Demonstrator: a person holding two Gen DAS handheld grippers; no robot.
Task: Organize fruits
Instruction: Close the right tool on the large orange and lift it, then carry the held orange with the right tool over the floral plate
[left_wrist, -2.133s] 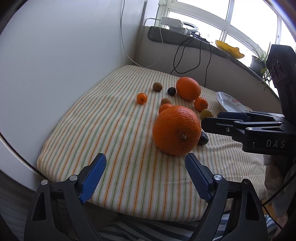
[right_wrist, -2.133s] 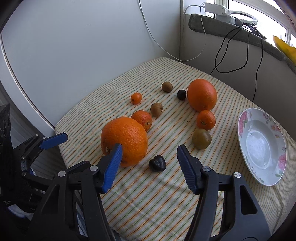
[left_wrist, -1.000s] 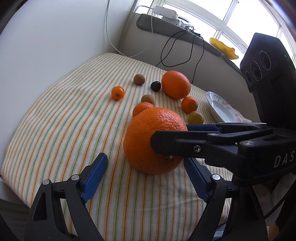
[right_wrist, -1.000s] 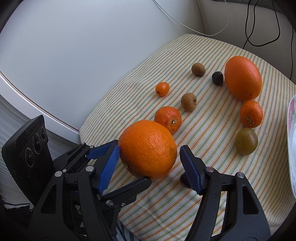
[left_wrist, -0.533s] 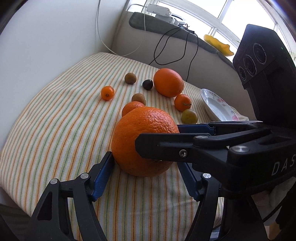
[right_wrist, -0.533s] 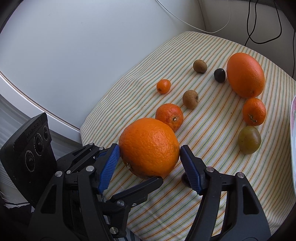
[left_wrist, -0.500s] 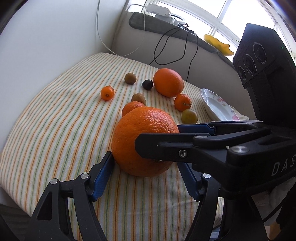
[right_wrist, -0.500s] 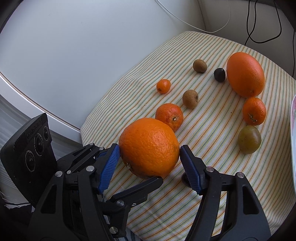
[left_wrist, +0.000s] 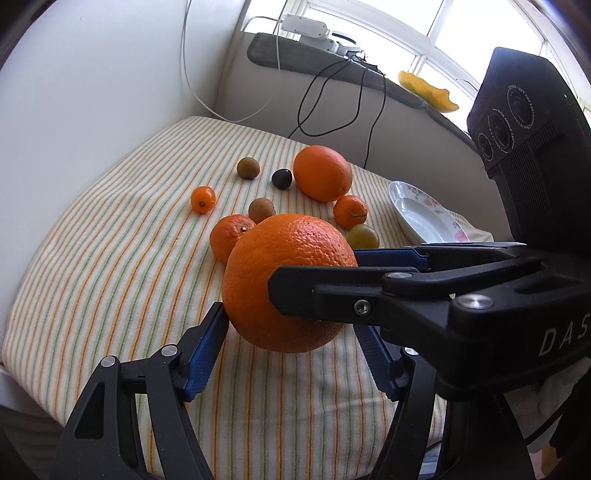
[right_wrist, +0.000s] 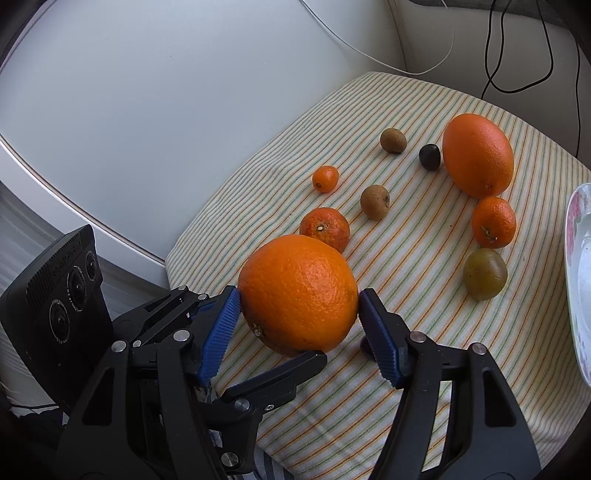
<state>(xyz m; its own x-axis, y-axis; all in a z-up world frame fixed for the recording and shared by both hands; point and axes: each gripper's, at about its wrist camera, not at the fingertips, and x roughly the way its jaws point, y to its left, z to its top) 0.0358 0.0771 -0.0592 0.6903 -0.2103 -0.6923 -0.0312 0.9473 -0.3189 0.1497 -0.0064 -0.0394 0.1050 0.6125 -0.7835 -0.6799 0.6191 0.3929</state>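
A large orange (right_wrist: 299, 291) sits between the blue pads of my right gripper (right_wrist: 295, 310), which is shut on it just above the striped cloth (right_wrist: 424, 229). My left gripper (left_wrist: 291, 332) comes at the same orange (left_wrist: 288, 273) from the other side. Its left pad touches the fruit low down, while its right pad is partly hidden behind a black finger (left_wrist: 332, 295) of the right gripper. In the right wrist view, a finger (right_wrist: 280, 369) of the left gripper shows under the orange.
On the cloth lie a second large orange (left_wrist: 322, 172), two mandarins (left_wrist: 231, 236) (left_wrist: 350, 211), a tiny orange fruit (left_wrist: 202, 199), two brown fruits (left_wrist: 248, 168) (left_wrist: 261, 209), a dark one (left_wrist: 282, 178) and a greenish one (left_wrist: 363, 237). A flowered plate (left_wrist: 424, 218) stands at the right. Cables hang by the wall.
My left gripper's jaws have narrowed from wide apart to resting against the large orange. The right gripper keeps its hold on the fruit and has barely moved.
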